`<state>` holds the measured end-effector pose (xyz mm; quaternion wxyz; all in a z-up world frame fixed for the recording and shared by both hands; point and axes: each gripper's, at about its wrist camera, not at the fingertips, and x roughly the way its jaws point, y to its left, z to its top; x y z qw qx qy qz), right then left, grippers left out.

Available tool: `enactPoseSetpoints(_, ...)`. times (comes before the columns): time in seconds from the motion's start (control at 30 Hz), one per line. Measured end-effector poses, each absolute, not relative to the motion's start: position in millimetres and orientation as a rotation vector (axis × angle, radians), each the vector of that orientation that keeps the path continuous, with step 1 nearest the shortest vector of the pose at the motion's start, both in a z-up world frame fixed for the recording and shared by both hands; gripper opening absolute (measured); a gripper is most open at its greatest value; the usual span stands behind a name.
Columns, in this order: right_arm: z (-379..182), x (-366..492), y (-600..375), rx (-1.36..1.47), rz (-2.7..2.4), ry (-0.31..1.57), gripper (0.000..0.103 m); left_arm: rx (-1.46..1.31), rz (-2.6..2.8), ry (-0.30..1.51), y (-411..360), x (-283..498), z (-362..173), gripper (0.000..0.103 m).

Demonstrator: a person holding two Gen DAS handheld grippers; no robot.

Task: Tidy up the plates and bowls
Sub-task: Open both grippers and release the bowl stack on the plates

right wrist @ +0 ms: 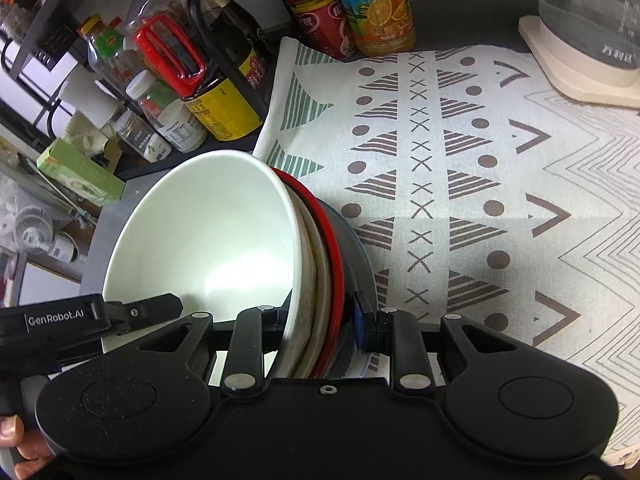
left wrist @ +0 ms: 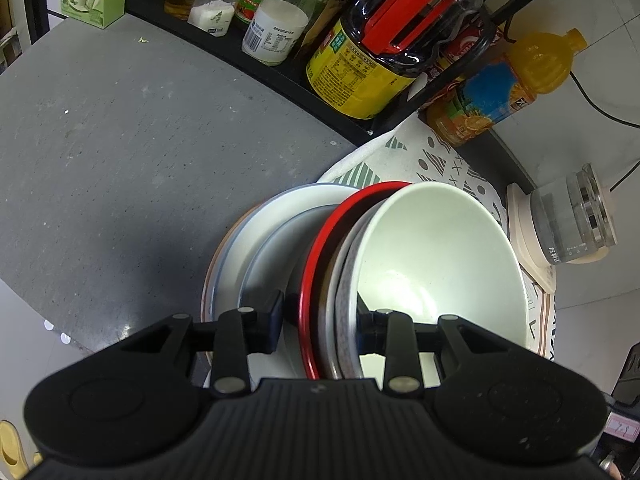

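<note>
While both tools are angled steeply down, the nested stack's edges are pinched: left gripper (left wrist: 320,320) on one side, right gripper (right wrist: 320,320) opposite. White bowl (left wrist: 436,252) and red plate (left wrist: 320,264) are tilted over the patterned cloth (right wrist: 460,160), bottles (left wrist: 360,68) behind.

Bright overhead light, glare inside the white bowl (left wrist: 436,248), fisheye-bent edges.

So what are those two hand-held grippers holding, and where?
Both clamp the same tilted stack of bowls and plates by its near rim: the left hand-held gripper and the right hand-held gripper each pinch several rims together.
</note>
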<state>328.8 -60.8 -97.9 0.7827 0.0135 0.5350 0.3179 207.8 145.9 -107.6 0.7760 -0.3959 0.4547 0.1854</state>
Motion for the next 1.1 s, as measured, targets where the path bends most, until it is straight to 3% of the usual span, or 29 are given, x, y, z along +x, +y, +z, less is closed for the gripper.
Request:
enactPoseSetpoints(0.37,-95.4,333.6,-63.5,0.064,0.687,1.126,0.031,-0.884,0.409,0.955,145.5,203.8,-107.0,0.036)
enactPoseSetpoints(0.43,-92.0,333.2,-64.7,0.058,0.682,1.115,0.034,-0.869,0.406,0.943,145.1,204.1,-101.7,0.042)
enactPoseSetpoints(0.5,-86.8,331.6,-66.9,0.047,0.675,1.099,0.046,-0.851,0.415,0.931,144.6,204.3,-94.5,0.050)
enactPoseSetpoints(0.57,-79.8,330.1,-71.7,0.050,0.669,1.077,0.050,-0.831,0.426,0.918,144.1,204.7,-87.4,0.062)
enactPoseSetpoints(0.67,-70.2,327.8,-78.8,0.062,0.669,1.059,0.055,-0.796,0.422,0.902,142.8,204.4,-78.8,0.071)
enactPoseSetpoints(0.77,-61.3,322.8,-85.9,0.060,0.670,1.040,0.059,-0.760,0.405,0.905,140.7,205.6,-73.0,0.073)
enactPoseSetpoints(0.9,-48.6,313.7,-99.0,0.063,0.665,0.999,0.076,-0.731,0.384,0.904,136.8,206.3,-64.1,0.073)
enactPoseSetpoints(1.1,-34.5,297.2,-127.4,0.101,0.618,0.945,0.086,-0.650,0.326,0.894,121.6,208.5,-44.7,0.080)
